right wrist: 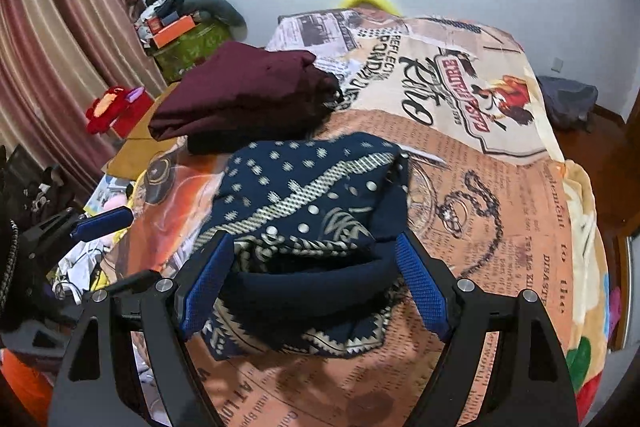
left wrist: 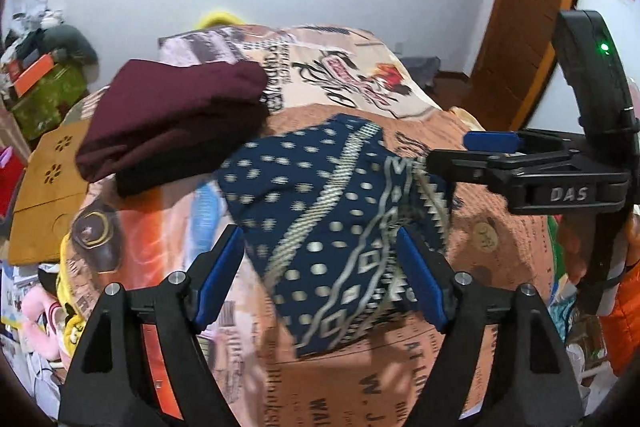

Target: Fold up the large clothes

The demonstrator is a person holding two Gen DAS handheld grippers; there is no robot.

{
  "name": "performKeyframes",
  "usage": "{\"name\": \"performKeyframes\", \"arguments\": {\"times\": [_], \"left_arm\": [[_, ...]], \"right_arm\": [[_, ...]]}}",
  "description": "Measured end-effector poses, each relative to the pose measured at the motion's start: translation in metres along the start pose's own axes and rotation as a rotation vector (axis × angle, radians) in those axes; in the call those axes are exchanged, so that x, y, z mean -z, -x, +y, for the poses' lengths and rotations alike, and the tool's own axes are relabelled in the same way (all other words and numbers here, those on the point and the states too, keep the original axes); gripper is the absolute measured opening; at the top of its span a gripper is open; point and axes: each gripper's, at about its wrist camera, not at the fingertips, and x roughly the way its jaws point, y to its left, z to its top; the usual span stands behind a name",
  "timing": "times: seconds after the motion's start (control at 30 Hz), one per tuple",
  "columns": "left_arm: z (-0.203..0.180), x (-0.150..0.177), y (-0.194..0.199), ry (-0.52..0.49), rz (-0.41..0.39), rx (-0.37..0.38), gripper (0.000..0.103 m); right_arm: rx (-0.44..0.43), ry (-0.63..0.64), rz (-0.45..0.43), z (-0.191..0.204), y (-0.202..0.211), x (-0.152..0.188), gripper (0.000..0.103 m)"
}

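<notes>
both jaws stand spread, nothing pinched: left gripper (left wrist: 320,279) and right gripper (right wrist: 316,291) flank the folded navy patterned garment (right wrist: 304,227) on the printed bedspread (right wrist: 500,195), beside the maroon folded stack (right wrist: 244,91); its loose top layer could slide open if bumped

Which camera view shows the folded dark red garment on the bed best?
The right wrist view shows the dark red garment best: it is sharp, and its whole top and folded edges are seen, with a black piece beneath. The left wrist view also shows it, but blurred and nearer the edge of the picture.
</notes>
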Motion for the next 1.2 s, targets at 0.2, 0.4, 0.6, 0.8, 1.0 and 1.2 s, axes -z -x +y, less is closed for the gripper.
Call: {"name": "performKeyframes", "arguments": {"times": [0.2,0.4,0.6,0.8,1.0,1.2], "left_arm": [[0.016,0.017,-0.050,0.024,0.122,-0.035,0.088],[0.003,0.037,-0.083,0.031,0.181,-0.010,0.088],[0.004,0.044,-0.070,0.002,0.173,-0.024,0.088],[0.015,0.049,-0.055,-0.014,0.170,-0.089,0.088],[0.040,0.027,-0.047,0.059,0.113,-0.140,0.088],[0.065,0.003,-0.068,0.182,0.123,-0.072,0.088]], "right_arm": [[-0.010,-0.007,-0.012,0.005,0.007,-0.003,0.080],[0.037,0.017,0.056,0.001,-0.016,0.015,0.084],[0.104,-0.018,0.213,-0.040,-0.052,0.061,0.084],[0.098,-0.038,0.212,-0.056,-0.037,0.068,0.085],[0.083,-0.014,0.163,-0.047,-0.026,0.046,0.085],[-0.026,-0.089,0.138,-0.053,-0.040,0.020,0.085]]}}
